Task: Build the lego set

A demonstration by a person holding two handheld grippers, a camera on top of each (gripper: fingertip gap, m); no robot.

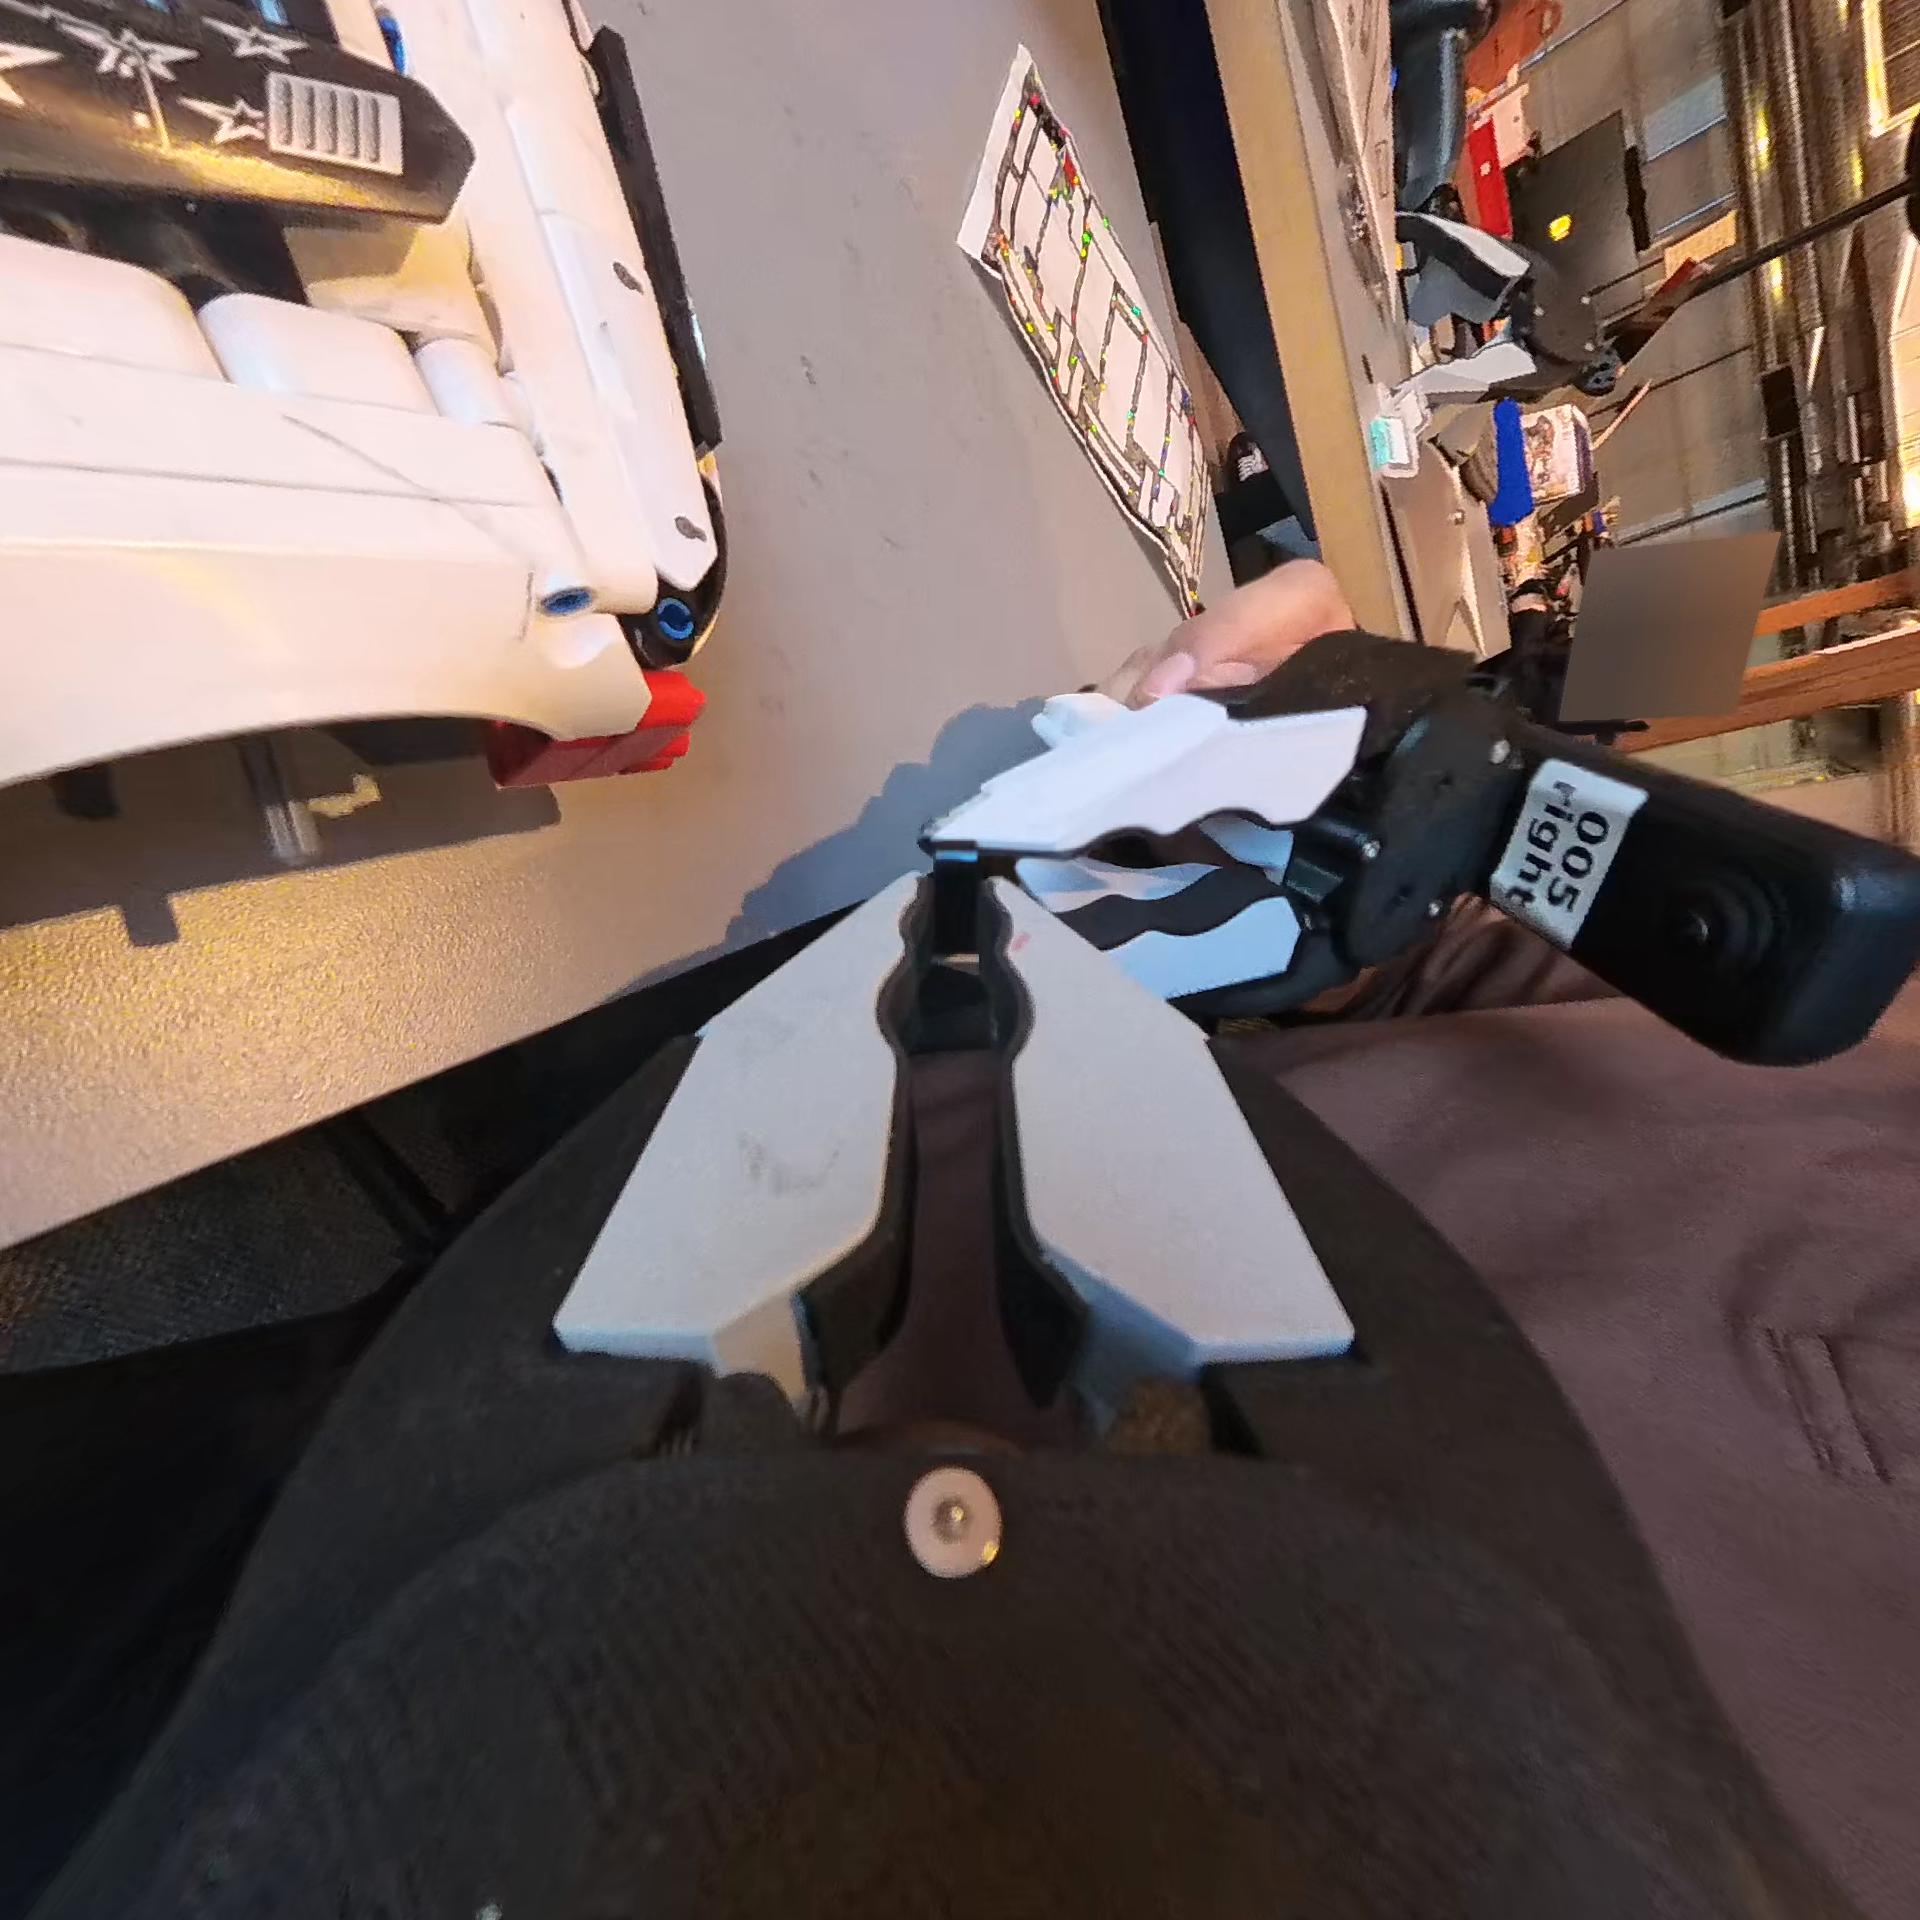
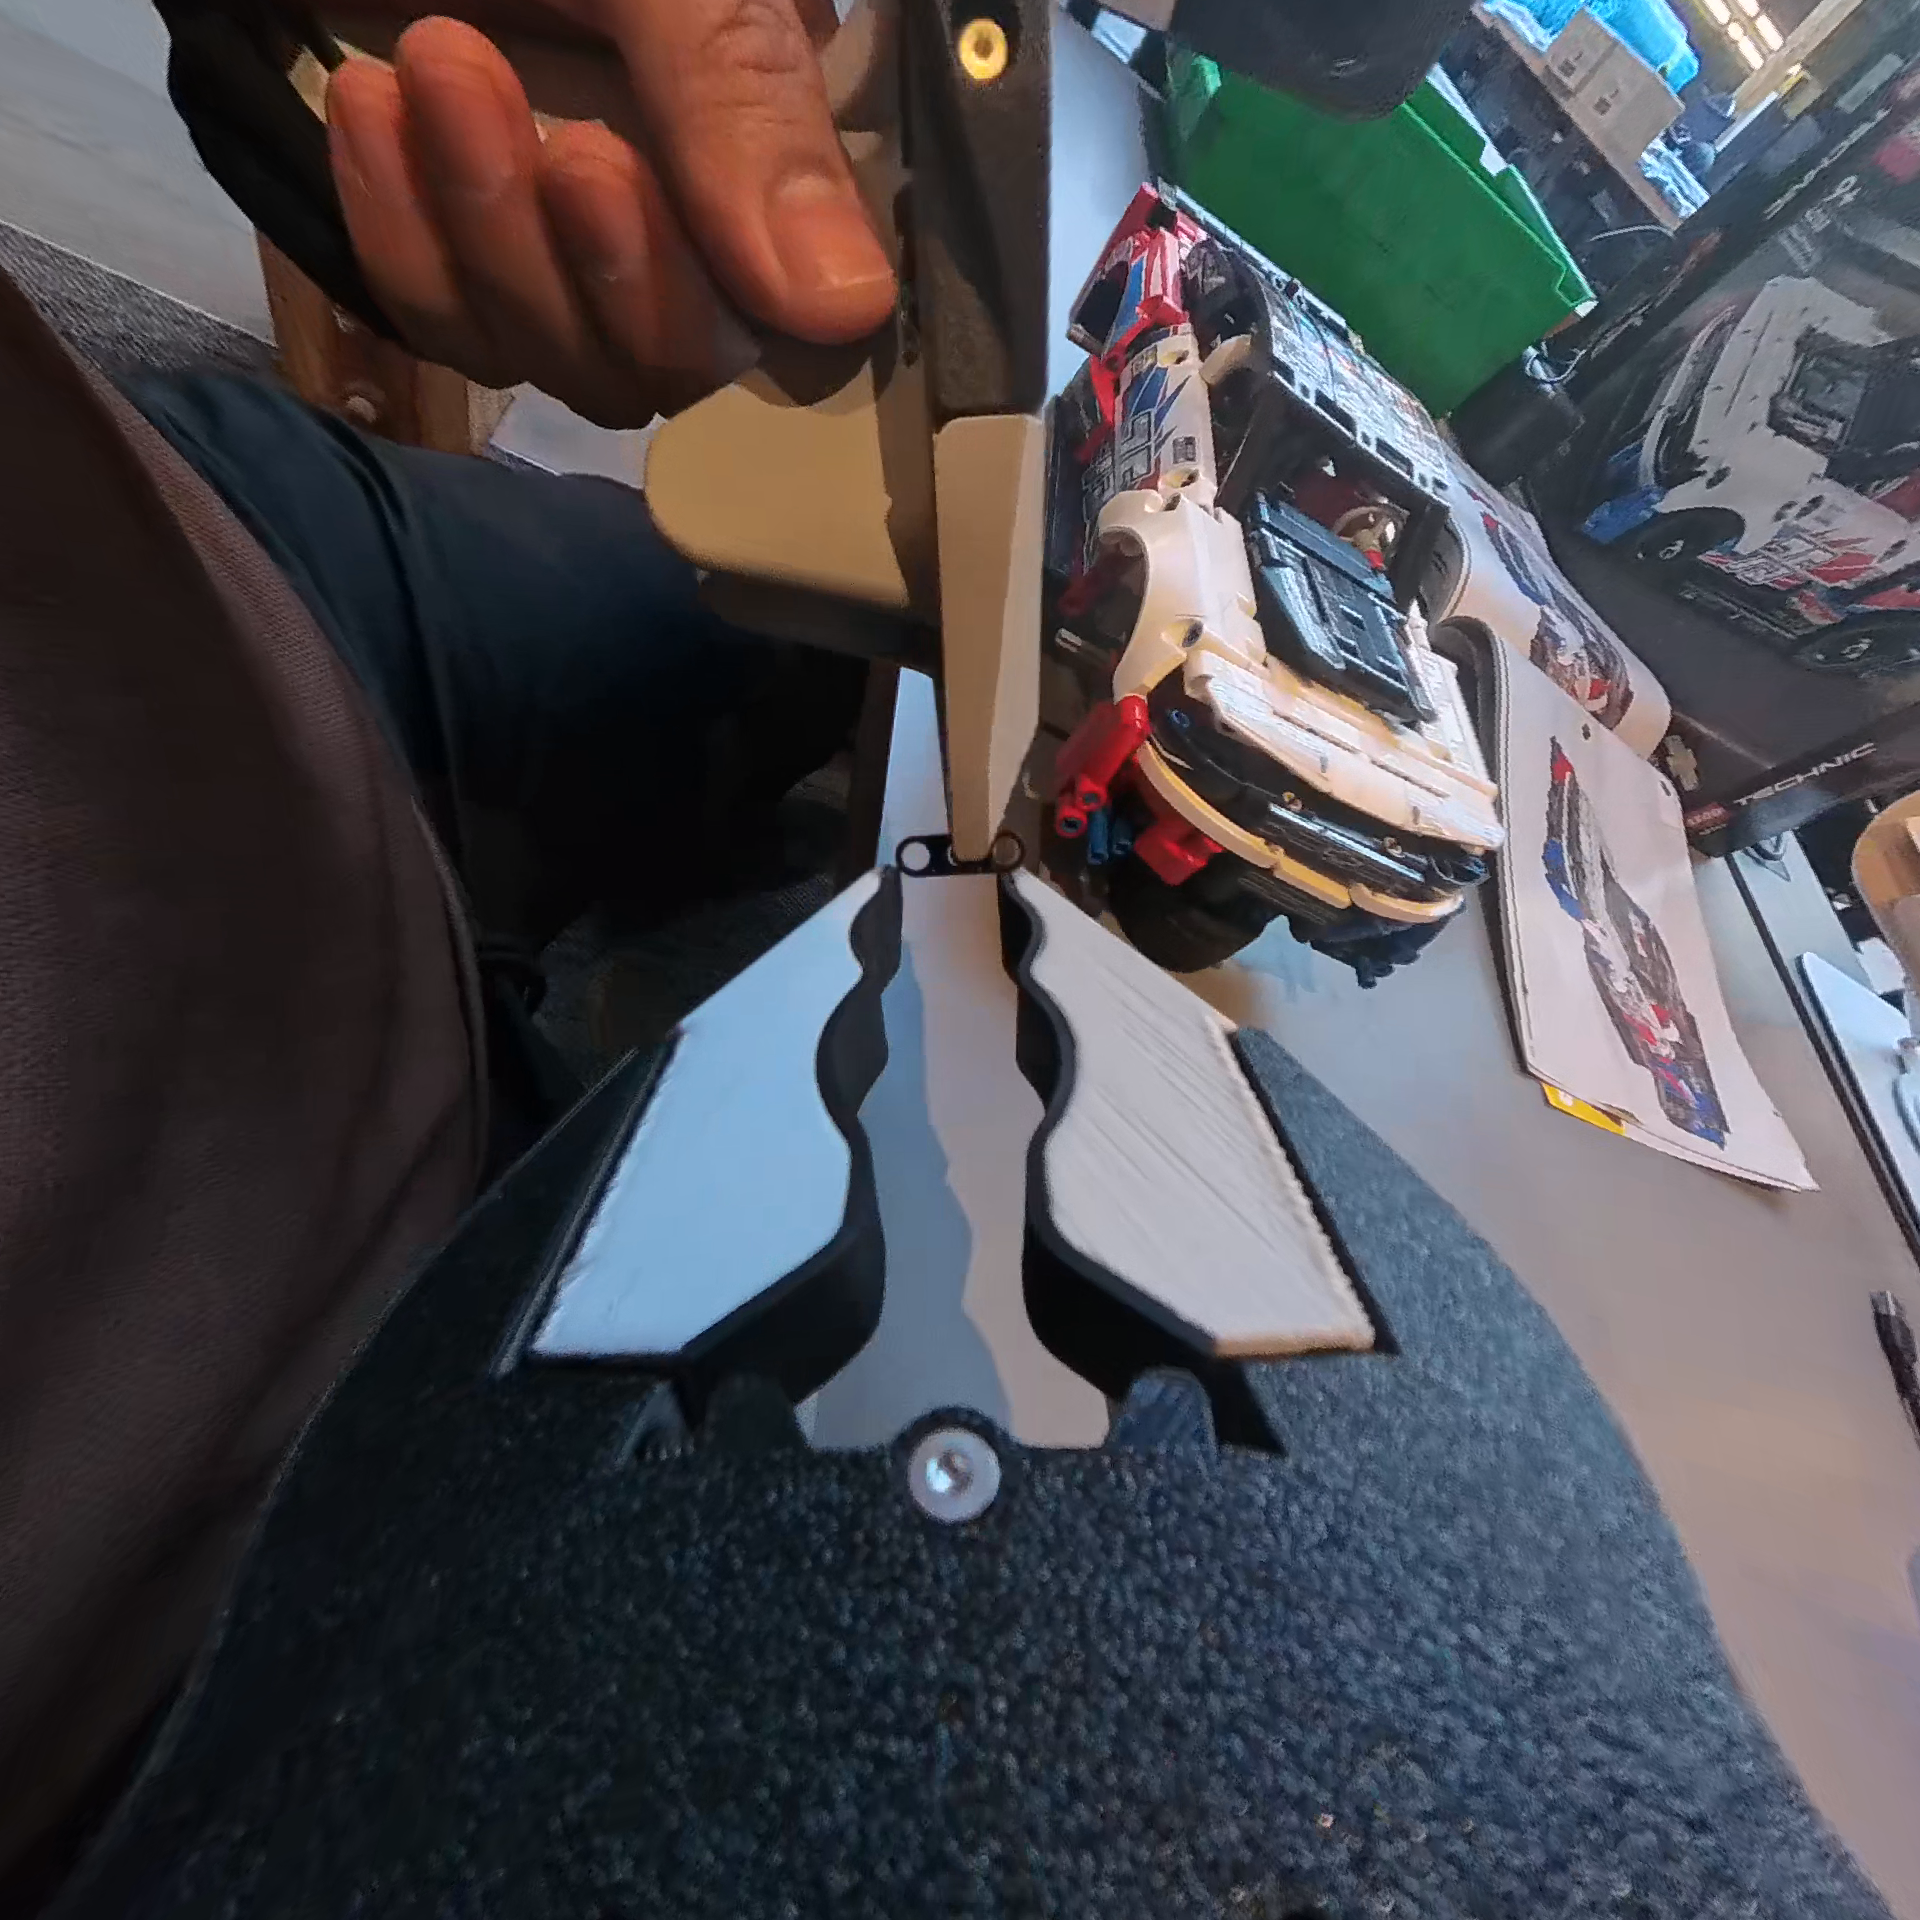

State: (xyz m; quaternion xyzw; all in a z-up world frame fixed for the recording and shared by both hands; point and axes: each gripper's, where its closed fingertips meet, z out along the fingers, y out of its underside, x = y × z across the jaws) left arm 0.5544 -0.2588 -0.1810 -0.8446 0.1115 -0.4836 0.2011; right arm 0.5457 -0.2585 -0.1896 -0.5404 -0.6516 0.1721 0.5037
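Off the worktop's (image 1: 883, 436) near edge, we pinch a small black lego beam (image 1: 951, 914) in our left gripper (image 1: 951, 940), fingers nearly closed on it. Our right gripper (image 2: 951, 883), fingers slightly parted and empty, meets its far end crosswise. Beyond, rightward, sits the lego car (image 2: 1278, 665).
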